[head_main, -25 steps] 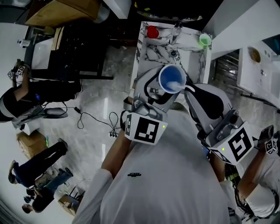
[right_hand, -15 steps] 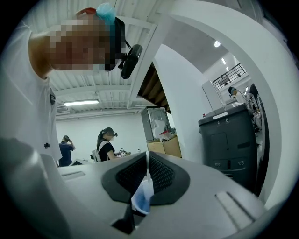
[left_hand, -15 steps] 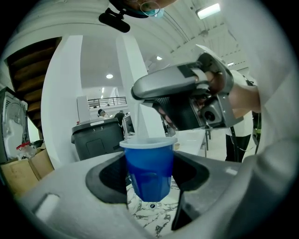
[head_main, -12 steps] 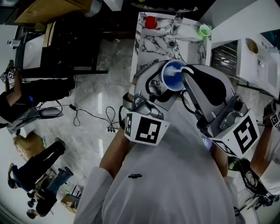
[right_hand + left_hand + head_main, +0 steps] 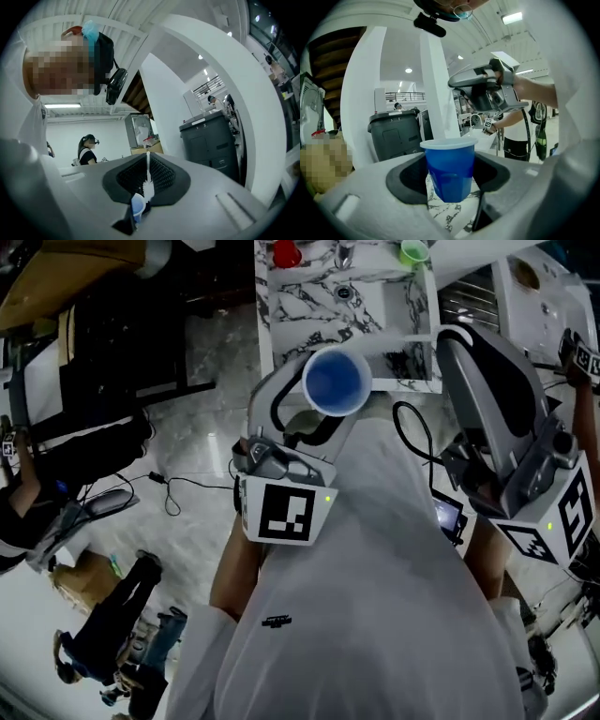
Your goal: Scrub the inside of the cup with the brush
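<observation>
A blue plastic cup [image 5: 336, 382] sits between the jaws of my left gripper [image 5: 323, 401], which is shut on it, with the cup's mouth facing up toward the head camera. In the left gripper view the cup [image 5: 450, 168] stands upright in my left gripper [image 5: 450, 180] and nothing is inside it. My right gripper [image 5: 461, 338] is off to the cup's right, apart from it. It is shut on a small brush [image 5: 148, 186] with white bristles and a pale blue end. From the left gripper view, the right gripper [image 5: 487, 89] hangs above and behind the cup.
A marble counter [image 5: 300, 306] with a drain lies beyond the cup; a red cup [image 5: 286, 253] and a green cup [image 5: 412, 251] stand at its far edge. A dark bin [image 5: 393, 136] stands behind. People stand at the left [image 5: 112, 634]. Cables lie on the floor [image 5: 178, 486].
The brush was inside the blue cup a second ago. My right gripper has drawn out and away to the right, and the cup has shifted left and up in the head view.
</observation>
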Tool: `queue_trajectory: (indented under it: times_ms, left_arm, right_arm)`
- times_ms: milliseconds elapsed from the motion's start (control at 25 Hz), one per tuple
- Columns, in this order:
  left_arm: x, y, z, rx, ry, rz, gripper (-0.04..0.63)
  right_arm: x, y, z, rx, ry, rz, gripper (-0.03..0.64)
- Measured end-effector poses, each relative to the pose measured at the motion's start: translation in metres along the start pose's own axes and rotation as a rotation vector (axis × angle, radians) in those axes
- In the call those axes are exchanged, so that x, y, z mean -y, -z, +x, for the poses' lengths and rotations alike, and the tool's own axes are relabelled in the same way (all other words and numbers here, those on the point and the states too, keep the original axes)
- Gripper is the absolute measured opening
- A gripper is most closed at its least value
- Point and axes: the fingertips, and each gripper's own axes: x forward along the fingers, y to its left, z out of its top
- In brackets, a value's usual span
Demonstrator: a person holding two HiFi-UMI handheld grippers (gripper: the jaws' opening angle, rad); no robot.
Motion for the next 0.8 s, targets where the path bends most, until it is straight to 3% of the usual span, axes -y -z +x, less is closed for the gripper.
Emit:
queue_trajectory:
  times_ms: [240,440,600,800]
  left_arm:
    - [-0.001,0.020,-0.002,-0.038,0.031,-0.045,0.281]
    - [0.003,0.016,0.006,-0.037,0.043,-0.095,0.282]
    - [0.007,0.011,0.011,-0.033,0.039,-0.106,0.282]
    - [0.004,0.008,0.015,-0.011,0.018,-0.105,0.282]
  right_arm:
    - [0.039,0.014,-0.029,0.021,0.178,-0.012,0.023]
    - [0.070,0.064,-0.039,-0.099,0.275,-0.020,0.023]
    - [0.080,0.100,-0.041,-0.151,0.298,0.061,0.021]
    - [0.082,0.101,-0.040,-0.145,0.282,0.074,0.021]
